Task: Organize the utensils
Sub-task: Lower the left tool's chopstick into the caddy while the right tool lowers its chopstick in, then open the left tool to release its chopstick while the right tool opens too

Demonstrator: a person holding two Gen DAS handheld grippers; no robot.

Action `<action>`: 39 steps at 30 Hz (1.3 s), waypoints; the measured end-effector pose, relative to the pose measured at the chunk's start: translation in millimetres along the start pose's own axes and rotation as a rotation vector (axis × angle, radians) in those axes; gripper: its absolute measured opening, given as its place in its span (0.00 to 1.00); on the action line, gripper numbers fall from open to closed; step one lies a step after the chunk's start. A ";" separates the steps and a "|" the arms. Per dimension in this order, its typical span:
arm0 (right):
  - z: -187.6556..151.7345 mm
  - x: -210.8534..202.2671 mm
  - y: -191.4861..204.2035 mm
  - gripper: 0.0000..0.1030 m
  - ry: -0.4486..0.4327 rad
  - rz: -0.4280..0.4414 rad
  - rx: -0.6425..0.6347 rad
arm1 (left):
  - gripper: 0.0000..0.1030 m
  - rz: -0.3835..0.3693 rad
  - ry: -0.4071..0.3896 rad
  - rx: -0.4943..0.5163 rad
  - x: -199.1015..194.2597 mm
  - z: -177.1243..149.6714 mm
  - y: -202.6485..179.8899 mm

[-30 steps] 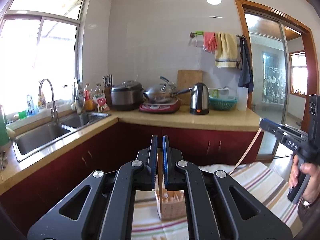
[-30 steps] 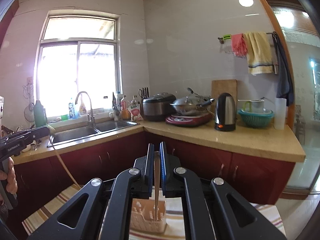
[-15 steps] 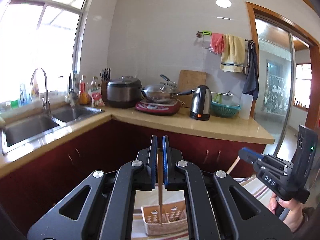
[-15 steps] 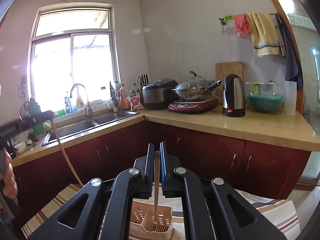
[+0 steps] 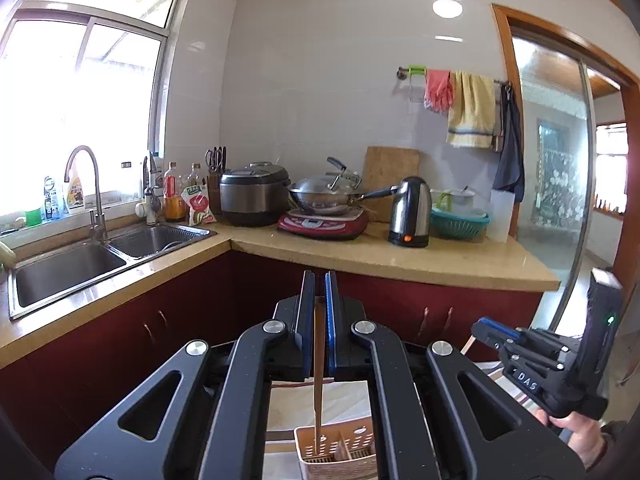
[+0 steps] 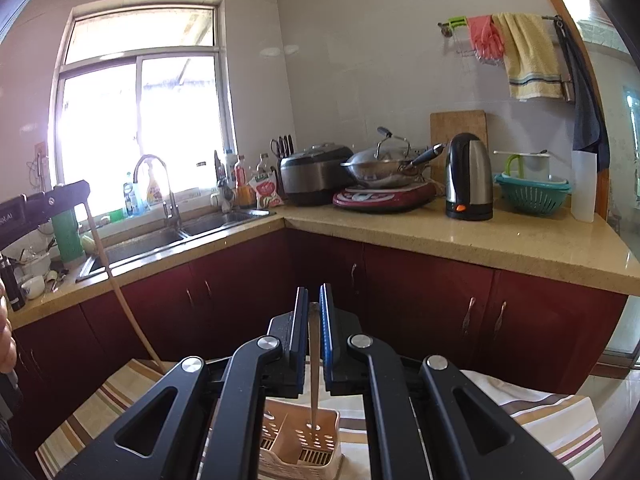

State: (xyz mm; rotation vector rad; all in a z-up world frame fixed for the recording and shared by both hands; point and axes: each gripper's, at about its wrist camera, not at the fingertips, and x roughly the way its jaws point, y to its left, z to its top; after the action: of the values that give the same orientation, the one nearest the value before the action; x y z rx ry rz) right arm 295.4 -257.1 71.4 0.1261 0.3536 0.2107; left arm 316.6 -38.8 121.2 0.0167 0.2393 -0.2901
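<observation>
A peach plastic utensil holder (image 5: 362, 434) (image 6: 328, 420) with divided compartments stands on a striped cloth (image 6: 540, 412). My left gripper (image 5: 319, 276) is shut on a wooden chopstick (image 5: 318, 364) that hangs down, its tip inside the holder's left compartment. My right gripper (image 6: 314, 290) is shut on another chopstick (image 6: 314, 384), whose tip sits in the right compartment. Each gripper shows in the other's view: the right gripper (image 5: 482, 326) at the right edge, the left gripper (image 6: 80, 190) at the left edge with its long chopstick (image 6: 116, 288) slanting down.
Behind the cloth-covered table runs an L-shaped counter (image 6: 460, 240) over dark red cabinets (image 6: 420, 300). It carries a sink (image 5: 72, 268), rice cooker (image 5: 254, 194), wok (image 5: 328, 196), kettle (image 5: 410, 212) and green basket (image 5: 460, 222). A hand (image 5: 580, 432) holds the right gripper.
Both grippers have come forward and lower over the holder. The holder now shows from above, and both chopstick tips have gone down into its compartments.
</observation>
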 end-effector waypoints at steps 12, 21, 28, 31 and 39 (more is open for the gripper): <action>-22.7 39.2 -7.4 0.07 0.093 -0.011 0.009 | 0.06 -0.007 0.188 -0.082 69.8 -70.6 19.3; -27.3 54.8 -13.8 0.11 0.115 -0.020 0.026 | 0.42 0.022 0.224 -0.114 85.5 -88.6 31.0; -27.7 47.8 -17.3 0.55 0.080 -0.047 0.039 | 0.69 0.043 0.205 -0.132 79.2 -88.4 38.6; -26.8 42.5 -18.9 0.57 0.074 -0.051 0.046 | 0.76 0.048 0.209 -0.139 75.9 -87.9 40.3; -31.6 1.1 -20.3 0.61 0.044 -0.092 0.030 | 0.88 0.121 0.154 -0.082 34.0 -86.5 32.7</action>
State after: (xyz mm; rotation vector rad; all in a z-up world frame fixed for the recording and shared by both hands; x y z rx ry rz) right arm 288.9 -273.8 38.3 0.1345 0.4059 0.1175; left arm 337.6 -12.7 28.5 -0.0276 0.4010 -0.1587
